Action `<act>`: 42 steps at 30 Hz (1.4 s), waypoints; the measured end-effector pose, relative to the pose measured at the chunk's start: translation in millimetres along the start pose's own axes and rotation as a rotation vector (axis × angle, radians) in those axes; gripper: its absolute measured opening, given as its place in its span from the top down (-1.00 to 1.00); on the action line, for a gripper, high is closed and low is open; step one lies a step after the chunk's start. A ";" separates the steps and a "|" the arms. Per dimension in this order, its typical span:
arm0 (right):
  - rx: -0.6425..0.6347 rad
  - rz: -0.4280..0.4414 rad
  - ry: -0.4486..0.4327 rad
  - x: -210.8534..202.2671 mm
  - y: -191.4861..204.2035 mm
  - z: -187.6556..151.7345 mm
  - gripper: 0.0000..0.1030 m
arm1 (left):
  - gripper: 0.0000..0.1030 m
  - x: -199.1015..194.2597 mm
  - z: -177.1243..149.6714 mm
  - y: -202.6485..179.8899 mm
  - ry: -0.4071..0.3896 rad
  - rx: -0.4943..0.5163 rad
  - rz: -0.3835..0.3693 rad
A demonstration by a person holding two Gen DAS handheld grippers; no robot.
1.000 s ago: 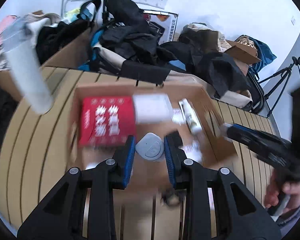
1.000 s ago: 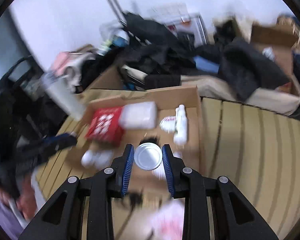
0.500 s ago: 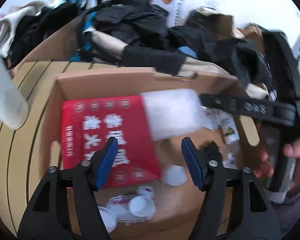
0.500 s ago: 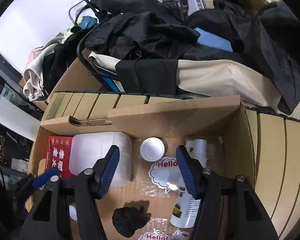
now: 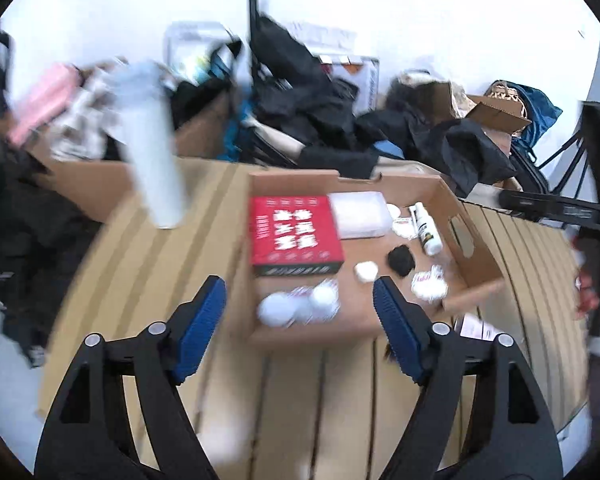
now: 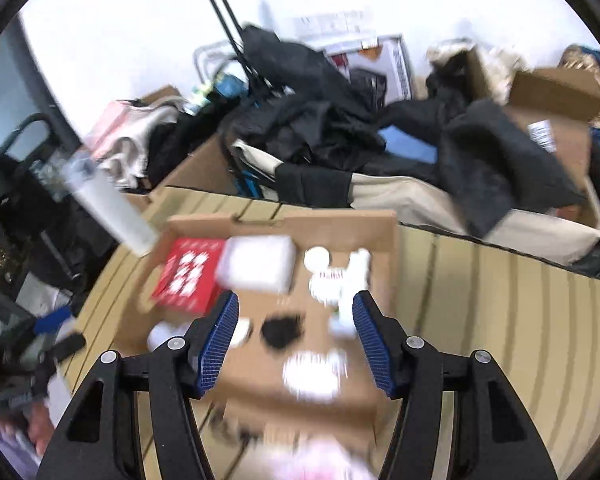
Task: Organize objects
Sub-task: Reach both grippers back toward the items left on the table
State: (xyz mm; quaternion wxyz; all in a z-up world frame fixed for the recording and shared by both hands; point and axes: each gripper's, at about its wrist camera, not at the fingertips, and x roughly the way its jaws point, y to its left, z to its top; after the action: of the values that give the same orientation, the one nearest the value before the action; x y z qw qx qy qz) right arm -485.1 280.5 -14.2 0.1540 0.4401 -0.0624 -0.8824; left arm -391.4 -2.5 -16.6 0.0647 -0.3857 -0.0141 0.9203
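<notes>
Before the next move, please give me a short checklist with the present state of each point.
1. Left claw open and holding nothing: ok.
2. Right claw open and holding nothing: ok.
3. Cardboard box open on top, inside reachable: ok.
4. Red box lies flat inside, at the left side, with the white plastic case beside it: ok.
5. Small items in the box, namely the spray bottle, black clump and small white cap, lie apart from each other: ok.
6. Anything remaining outside the box near its front edge: cannot tell, both views are blurred there.
</notes>
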 end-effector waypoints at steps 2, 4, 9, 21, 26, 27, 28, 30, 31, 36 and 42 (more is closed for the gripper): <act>-0.025 -0.014 -0.034 -50.5 5.2 -30.2 -0.23 | -0.54 -38.5 -18.8 -0.2 -0.029 0.014 0.031; -0.032 -0.119 -0.099 -93.8 14.5 -60.8 -0.23 | -0.71 -74.5 -45.3 0.8 -0.036 -0.005 0.077; -0.083 -0.230 -0.311 -186.5 55.1 -185.0 -0.31 | -0.81 -128.8 -123.7 -4.7 -0.009 -0.102 0.098; -0.036 -0.178 -0.079 -183.8 83.3 -266.1 -0.42 | -0.84 -166.5 -172.7 -32.7 0.016 -0.036 0.055; -0.077 -0.164 -0.063 -177.2 94.0 -275.0 -0.42 | -0.84 -150.7 -176.6 -30.4 0.071 -0.040 0.084; -0.082 -0.159 -0.059 -173.9 94.3 -275.3 -0.42 | -0.84 -148.1 -177.3 -29.3 0.076 -0.043 0.086; -0.088 -0.160 -0.054 -169.5 93.9 -275.8 -0.42 | -0.84 -143.8 -176.9 -27.5 0.083 -0.048 0.088; -0.118 -0.165 -0.039 -156.0 94.4 -272.6 -0.42 | -0.84 -134.8 -176.4 -23.0 0.102 -0.058 0.094; -0.131 -0.161 -0.035 -149.8 94.6 -271.1 -0.42 | -0.84 -130.0 -176.6 -21.8 0.109 -0.062 0.096; -0.149 -0.089 -0.011 -86.8 83.9 -226.7 -0.41 | -0.84 -96.3 -152.1 -16.4 0.093 -0.058 0.012; -0.200 -0.097 -0.006 10.1 72.1 -159.9 0.03 | -0.84 -21.4 -108.1 -26.9 0.136 -0.018 -0.057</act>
State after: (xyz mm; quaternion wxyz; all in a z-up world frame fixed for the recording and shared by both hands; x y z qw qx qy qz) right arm -347.9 213.2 -100.8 0.1541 0.4222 0.0471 -0.8920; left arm -296.7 18.8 -75.2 0.0883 -0.4474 -0.0288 0.8895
